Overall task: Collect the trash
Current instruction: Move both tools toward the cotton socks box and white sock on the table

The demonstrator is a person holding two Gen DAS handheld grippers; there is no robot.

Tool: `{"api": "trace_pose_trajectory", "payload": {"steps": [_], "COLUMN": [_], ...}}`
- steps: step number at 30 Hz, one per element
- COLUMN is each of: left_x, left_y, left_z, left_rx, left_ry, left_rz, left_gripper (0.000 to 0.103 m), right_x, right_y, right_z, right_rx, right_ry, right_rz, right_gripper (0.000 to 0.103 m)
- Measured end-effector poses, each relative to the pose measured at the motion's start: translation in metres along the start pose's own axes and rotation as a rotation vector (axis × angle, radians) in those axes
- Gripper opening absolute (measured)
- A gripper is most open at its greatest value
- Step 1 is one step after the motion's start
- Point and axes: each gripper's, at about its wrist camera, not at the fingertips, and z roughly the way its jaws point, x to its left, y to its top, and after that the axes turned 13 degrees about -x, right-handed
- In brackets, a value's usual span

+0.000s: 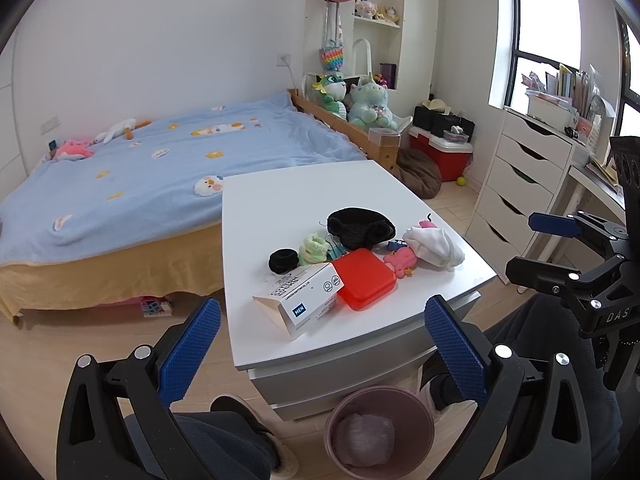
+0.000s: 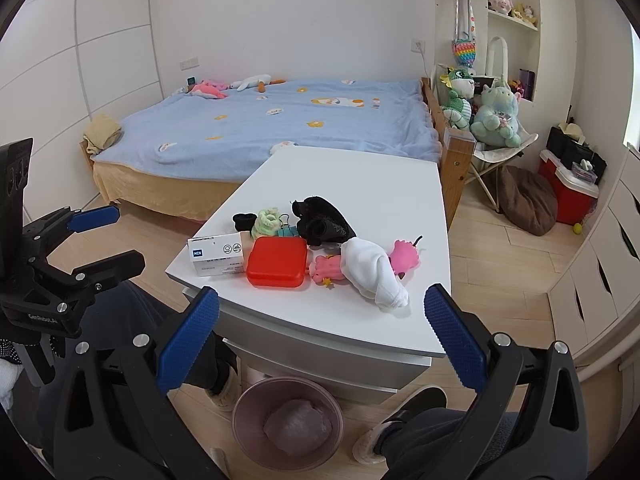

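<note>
1. Both grippers, left (image 1: 322,344) and right (image 2: 320,340), hover before the counter (image 2: 360,184), jaws spread, holding nothing.
2. The bin (image 2: 287,420) on the floor below already holds one crumpled wad (image 2: 298,426).
3. The likeliest trash, a white box (image 2: 216,254), lies untouched at the counter's near edge beside a red case (image 2: 277,262); collection looks barely begun.

A child's bedroom in a home: a bed (image 2: 280,128) under a blue duck-print blanket, plush toys (image 2: 496,114) on a chair at its far corner, a white drawer unit (image 1: 516,184) below the window (image 1: 536,28)
</note>
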Motion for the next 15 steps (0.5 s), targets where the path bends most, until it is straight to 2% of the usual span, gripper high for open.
{"api": "trace_pose_trajectory", "payload": {"steps": [15], "left_x": [0.0], "left_y": [0.016], "left_z": [0.011], "left_rx": [0.047], "left_ry": [-0.001], "left_rz": [-0.018], "left_gripper": [0.098], "right_x": [-0.005], "right_y": [0.004], "right_z": [0.009], "right_rx": [0.037], "right_ry": [-0.001], "right_rz": [0.009], "right_gripper": [0.1]}}
